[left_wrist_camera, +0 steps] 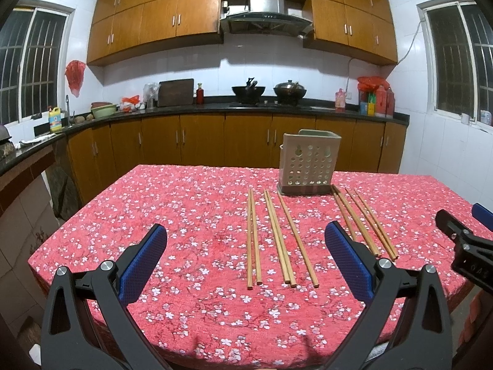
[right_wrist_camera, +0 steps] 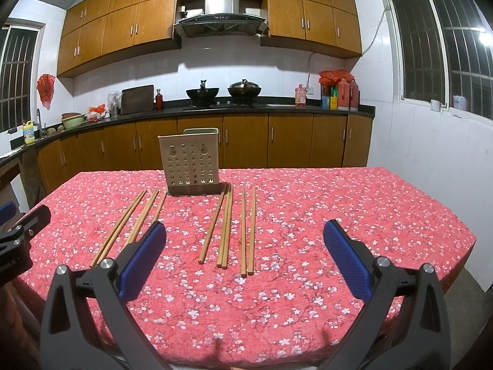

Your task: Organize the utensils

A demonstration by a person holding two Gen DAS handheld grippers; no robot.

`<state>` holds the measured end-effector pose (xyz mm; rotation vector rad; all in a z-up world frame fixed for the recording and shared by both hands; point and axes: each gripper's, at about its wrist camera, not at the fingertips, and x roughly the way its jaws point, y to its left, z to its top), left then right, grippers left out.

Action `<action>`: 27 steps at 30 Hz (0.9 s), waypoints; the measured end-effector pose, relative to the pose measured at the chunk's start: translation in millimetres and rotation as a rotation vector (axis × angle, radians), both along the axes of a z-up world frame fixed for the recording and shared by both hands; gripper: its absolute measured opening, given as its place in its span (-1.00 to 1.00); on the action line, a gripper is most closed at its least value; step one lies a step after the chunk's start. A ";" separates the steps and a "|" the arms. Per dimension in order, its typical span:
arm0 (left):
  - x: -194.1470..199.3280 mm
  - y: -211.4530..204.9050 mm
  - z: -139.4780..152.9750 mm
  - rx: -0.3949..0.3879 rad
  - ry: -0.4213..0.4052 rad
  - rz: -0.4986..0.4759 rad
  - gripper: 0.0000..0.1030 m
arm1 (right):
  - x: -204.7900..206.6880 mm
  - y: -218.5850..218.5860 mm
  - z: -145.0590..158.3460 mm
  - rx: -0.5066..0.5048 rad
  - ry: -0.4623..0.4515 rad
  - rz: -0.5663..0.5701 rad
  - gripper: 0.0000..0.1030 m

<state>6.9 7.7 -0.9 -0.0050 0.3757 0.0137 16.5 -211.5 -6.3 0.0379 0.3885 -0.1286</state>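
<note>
The left gripper (left_wrist_camera: pixel 246 246) hovers over the near edge of a table (left_wrist_camera: pixel 191 203) under a red flowered cloth, its blue pads (left_wrist_camera: pixel 141 265) spread wide apart and holding nothing. Ahead of it and between its fingers, wooden chopsticks (left_wrist_camera: pixel 279 237) lie flat on the cloth in loose pairs, running away from the tool; more chopsticks sit beyond its right finger. Past their far ends stands a beige perforated utensil holder (left_wrist_camera: pixel 308 162), upright. The right gripper (right_wrist_camera: pixel 245 249) hangs beside the left one, jaws likewise wide apart and empty, with the chopsticks (right_wrist_camera: pixel 225 228) ahead and toward its left finger, the holder (right_wrist_camera: pixel 192 163) behind them.
</note>
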 end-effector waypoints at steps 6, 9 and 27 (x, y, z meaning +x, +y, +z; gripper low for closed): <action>29.2 21.9 -12.2 -0.024 0.108 0.072 0.97 | 34.7 -31.2 -9.7 0.127 0.121 -0.079 0.92; 41.3 30.4 -16.9 -0.038 0.147 0.093 0.97 | 52.6 -46.2 -17.9 0.174 0.179 -0.099 0.92; 129.6 40.3 -43.0 -0.045 0.347 -0.014 0.33 | 180.7 -56.9 -85.0 0.243 0.524 0.018 -0.51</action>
